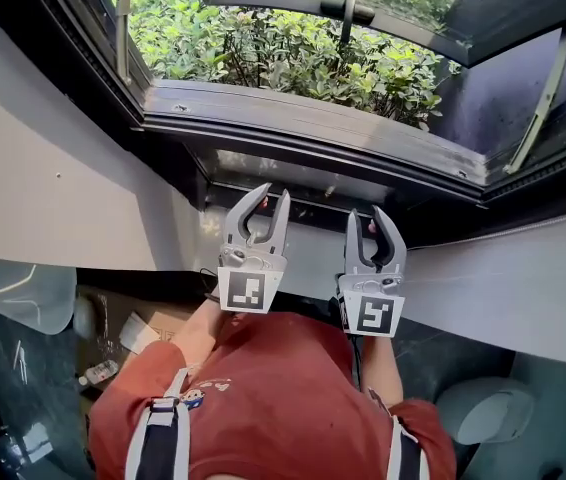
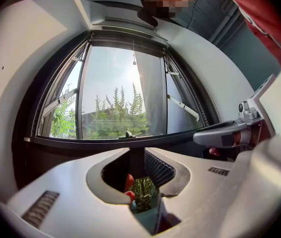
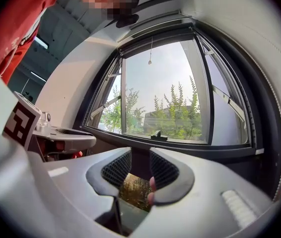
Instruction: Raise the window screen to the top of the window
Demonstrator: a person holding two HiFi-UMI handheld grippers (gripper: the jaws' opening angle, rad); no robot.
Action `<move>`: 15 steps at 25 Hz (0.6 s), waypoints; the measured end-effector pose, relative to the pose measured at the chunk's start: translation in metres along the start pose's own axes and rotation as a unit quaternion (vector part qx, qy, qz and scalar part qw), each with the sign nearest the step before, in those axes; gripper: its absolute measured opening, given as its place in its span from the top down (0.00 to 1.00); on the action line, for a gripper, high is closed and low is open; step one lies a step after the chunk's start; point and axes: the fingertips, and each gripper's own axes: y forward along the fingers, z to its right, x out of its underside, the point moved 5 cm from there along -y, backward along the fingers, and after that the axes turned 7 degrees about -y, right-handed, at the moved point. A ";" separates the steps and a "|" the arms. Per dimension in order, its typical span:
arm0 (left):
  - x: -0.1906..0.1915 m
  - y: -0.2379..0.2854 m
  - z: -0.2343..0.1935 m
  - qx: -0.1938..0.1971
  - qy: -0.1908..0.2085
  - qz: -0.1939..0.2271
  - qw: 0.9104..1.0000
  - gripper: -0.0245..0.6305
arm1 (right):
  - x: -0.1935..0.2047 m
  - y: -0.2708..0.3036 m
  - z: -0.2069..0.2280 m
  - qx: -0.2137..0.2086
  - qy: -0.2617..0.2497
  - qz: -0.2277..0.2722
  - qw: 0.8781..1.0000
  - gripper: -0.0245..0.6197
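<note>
The window [image 2: 115,93] fills both gripper views, and no mesh shows across its panes. A dark screen bar [image 2: 128,31] [image 3: 155,26] lies along the top of the frame, with a thin pull cord [image 2: 134,58] [image 3: 151,58] hanging from it. In the head view my left gripper [image 1: 274,194] and right gripper [image 1: 367,214] are side by side, low in front of the sill [image 1: 293,118], pointing at the window. Both are open with nothing between the jaws. Each gripper's own view shows the same gap: left [image 2: 136,155], right [image 3: 140,155].
The sash is pushed outward over green shrubs [image 1: 283,53], and its handle [image 1: 348,10] [image 2: 128,134] sits at the bottom edge. White wall panels flank the frame. Below are a grey seat [image 1: 23,293], another seat [image 1: 483,408] and a cardboard box [image 1: 148,328].
</note>
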 end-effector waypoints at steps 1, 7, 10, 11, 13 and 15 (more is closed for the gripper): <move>0.001 0.000 0.000 0.000 0.000 -0.003 1.000 0.82 | 0.000 0.000 0.000 0.000 0.000 0.001 1.000 0.77; 0.004 0.000 0.001 -0.005 0.001 -0.015 1.000 0.92 | 0.002 -0.001 0.002 0.005 -0.001 -0.002 1.000 0.95; 0.004 0.000 0.001 -0.006 0.005 -0.022 1.000 0.95 | 0.002 0.000 0.003 0.007 -0.001 -0.003 1.000 0.95; 0.004 0.000 0.001 -0.004 0.005 -0.022 1.000 0.95 | 0.002 0.000 0.003 0.008 -0.001 -0.002 1.000 0.95; 0.003 0.000 0.002 -0.002 0.004 -0.018 1.000 0.96 | 0.001 0.000 0.003 0.009 -0.002 -0.001 1.000 0.95; 0.002 0.000 0.003 -0.001 0.006 -0.011 1.000 0.96 | 0.002 0.000 0.004 0.012 -0.003 -0.002 1.000 0.95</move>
